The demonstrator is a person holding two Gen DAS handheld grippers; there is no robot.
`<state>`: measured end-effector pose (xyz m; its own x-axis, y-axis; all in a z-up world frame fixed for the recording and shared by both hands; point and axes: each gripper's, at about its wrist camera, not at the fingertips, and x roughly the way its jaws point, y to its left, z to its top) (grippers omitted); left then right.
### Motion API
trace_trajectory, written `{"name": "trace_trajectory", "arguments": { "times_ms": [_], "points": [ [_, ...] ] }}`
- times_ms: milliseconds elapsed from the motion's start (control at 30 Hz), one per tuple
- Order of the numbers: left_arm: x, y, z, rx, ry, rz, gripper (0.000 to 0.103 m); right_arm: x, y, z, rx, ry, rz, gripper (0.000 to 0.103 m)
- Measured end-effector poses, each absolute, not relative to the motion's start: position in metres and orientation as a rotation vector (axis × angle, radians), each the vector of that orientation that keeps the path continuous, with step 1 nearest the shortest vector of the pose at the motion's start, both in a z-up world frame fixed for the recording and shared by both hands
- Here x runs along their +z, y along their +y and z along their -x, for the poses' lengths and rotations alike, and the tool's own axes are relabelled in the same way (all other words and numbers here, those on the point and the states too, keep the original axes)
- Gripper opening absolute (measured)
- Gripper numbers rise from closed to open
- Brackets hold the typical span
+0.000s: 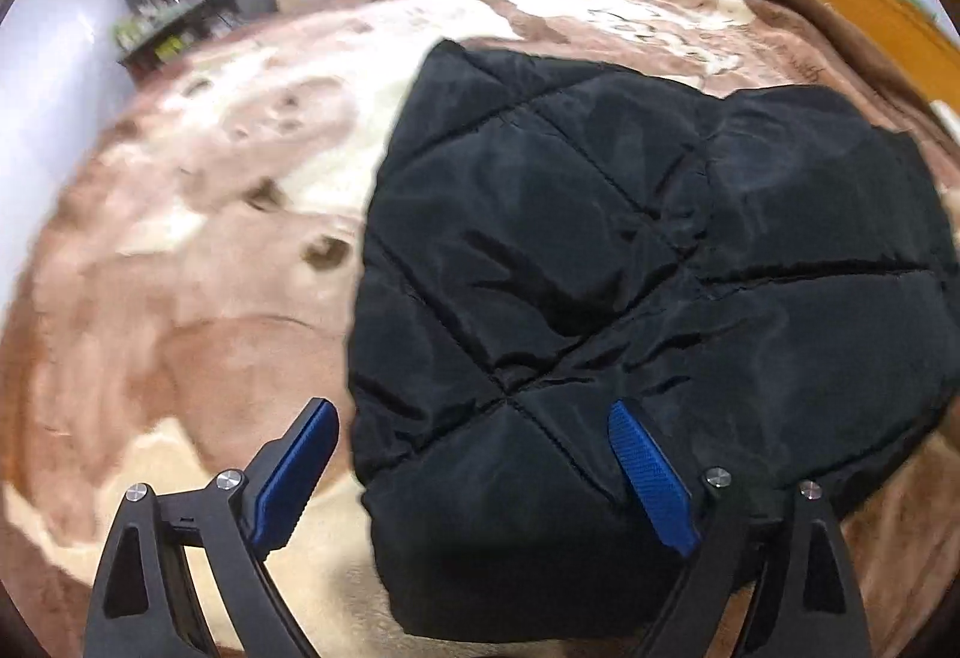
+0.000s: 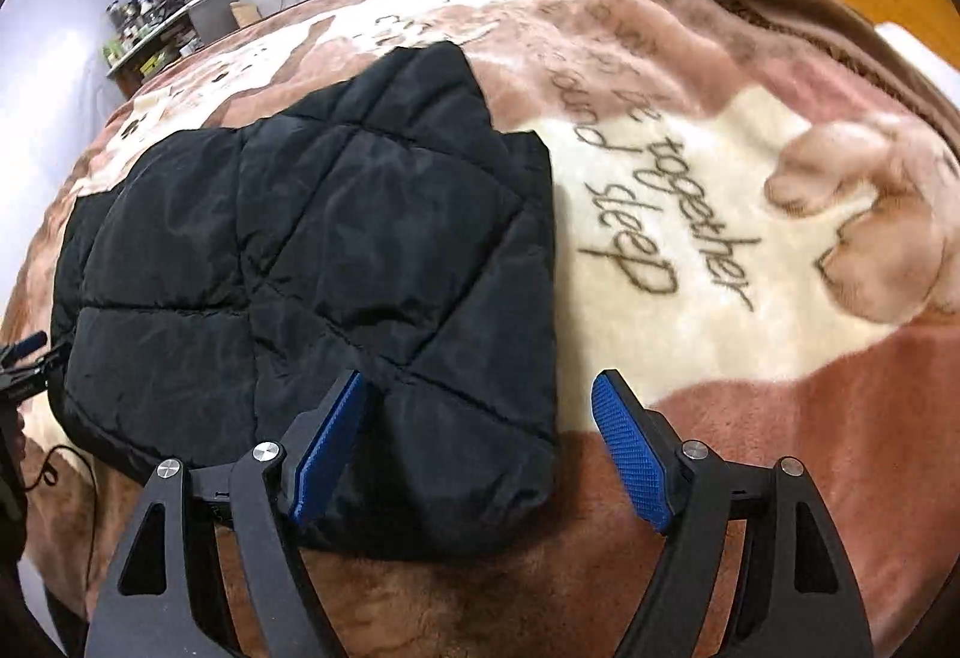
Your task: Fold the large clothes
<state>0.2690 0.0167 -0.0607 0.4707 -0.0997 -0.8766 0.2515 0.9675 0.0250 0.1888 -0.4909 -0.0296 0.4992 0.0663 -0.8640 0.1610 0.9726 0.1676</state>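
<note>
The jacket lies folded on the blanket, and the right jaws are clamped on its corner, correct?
Not clamped: the right wrist view shows the right gripper wide open above the jacket, gripping nothing. The jacket does lie folded on the blanket.

Both handheld tools are showing the same build. The left gripper (image 1: 474,472) is wearing matte black arms with triangular cut-outs, round silver screws at the pivots, and ribbed blue pads (image 1: 651,478). The right gripper (image 2: 480,448) is carrying identical black linkages, silver screws and cross-hatched blue pads (image 2: 630,457) across the lower frame.
</note>
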Motion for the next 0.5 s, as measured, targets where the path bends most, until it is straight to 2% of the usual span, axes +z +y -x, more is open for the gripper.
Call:
{"name": "trace_trajectory", "arguments": {
  "times_ms": [233,500],
  "points": [
    [-0.072,0.06,-0.287,-0.346,1.187,0.115,0.096,-0.04,-0.513,-0.181,0.024,1.069,-0.413,0.077],
    [-0.084,0.07,-0.299,-0.369,1.245,0.159,0.101,-0.05,-0.525,-0.189,0.085,1.096,-0.495,0.077]
  ]
}}
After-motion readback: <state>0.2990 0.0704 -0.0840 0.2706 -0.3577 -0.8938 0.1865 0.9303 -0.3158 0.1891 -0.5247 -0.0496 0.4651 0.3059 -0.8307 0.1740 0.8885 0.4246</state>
